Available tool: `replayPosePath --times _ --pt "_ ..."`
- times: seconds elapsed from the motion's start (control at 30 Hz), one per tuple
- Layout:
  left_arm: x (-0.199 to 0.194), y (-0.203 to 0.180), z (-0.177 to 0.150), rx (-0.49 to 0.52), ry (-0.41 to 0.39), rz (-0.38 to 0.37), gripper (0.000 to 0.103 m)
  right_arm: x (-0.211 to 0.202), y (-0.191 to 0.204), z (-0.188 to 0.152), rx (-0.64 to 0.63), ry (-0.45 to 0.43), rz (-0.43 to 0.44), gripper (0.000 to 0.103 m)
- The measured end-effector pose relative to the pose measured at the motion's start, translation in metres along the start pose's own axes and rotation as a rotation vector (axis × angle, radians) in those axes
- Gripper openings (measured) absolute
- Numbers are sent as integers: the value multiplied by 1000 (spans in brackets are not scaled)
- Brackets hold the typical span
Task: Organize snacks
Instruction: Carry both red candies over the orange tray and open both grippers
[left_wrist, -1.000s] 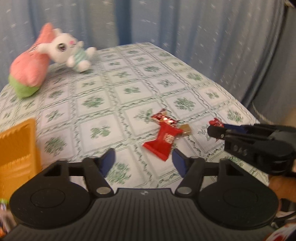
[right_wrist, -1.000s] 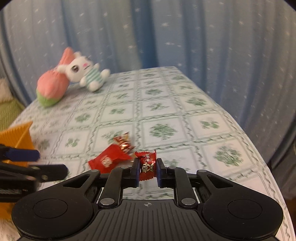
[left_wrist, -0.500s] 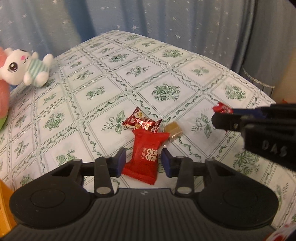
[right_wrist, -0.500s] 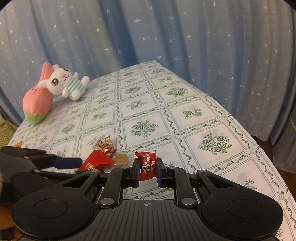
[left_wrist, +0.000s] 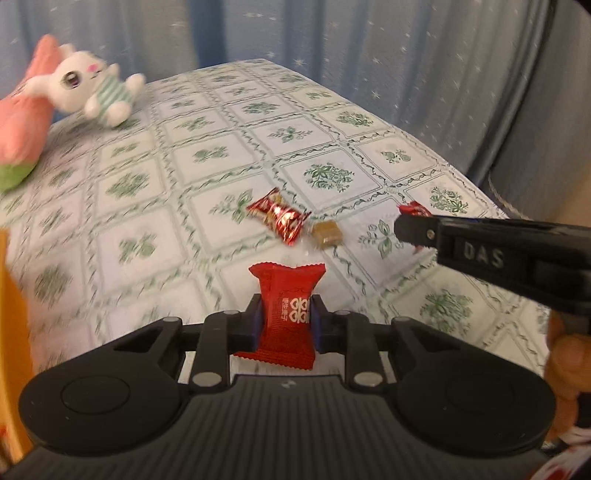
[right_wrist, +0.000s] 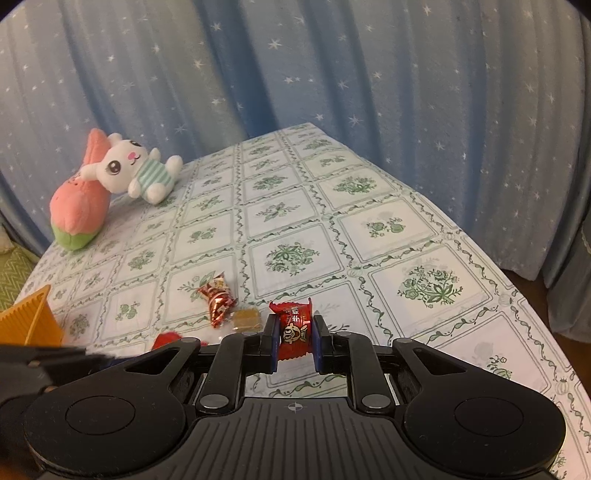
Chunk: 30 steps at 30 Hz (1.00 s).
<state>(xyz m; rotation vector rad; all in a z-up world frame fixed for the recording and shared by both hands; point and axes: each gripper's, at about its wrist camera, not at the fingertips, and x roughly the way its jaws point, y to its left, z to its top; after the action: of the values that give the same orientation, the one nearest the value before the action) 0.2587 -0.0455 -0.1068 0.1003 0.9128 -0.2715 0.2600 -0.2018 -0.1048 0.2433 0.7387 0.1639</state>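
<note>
My left gripper is closing, and its blue pads press both sides of a red snack packet with white print, held upright just above the tablecloth. My right gripper is shut on a small red wrapped candy; in the left wrist view its black finger comes in from the right with that candy at its tip. Between the two, on the cloth, lie a shiny red-and-gold candy and a small brown caramel.
An orange ridged basket stands at the left near edge of the table. A white plush rabbit leans on a pink peach plush at the far left. The table's right edge drops off before a blue starred curtain.
My left gripper moved over the red packet, its jaws closed on it, and the packet now stands upright between the pads. The right gripper kept its candy and barely moved.
</note>
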Motion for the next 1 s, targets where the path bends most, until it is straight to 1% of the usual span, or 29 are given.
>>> replayPosePath --times 0.13,0.27,0.47,0.73,1.0 --pt "-28 2 -16 -51 -15 6 23 -19 7 -10 -15 -6 5 18" --pt "-58 5 -32 -110 -35 14 23 -43 10 -30 11 17 12 18" --pt "-106 8 -56 -157 -66 35 23 -87 27 -56 -16 30 21 18" --pt "-165 19 -95 -208 -96 79 23 -139 77 -73 -109 9 88 18" --pt "-216 41 -120 -260 -145 129 23 -165 124 -79 -199 -8 154 18"
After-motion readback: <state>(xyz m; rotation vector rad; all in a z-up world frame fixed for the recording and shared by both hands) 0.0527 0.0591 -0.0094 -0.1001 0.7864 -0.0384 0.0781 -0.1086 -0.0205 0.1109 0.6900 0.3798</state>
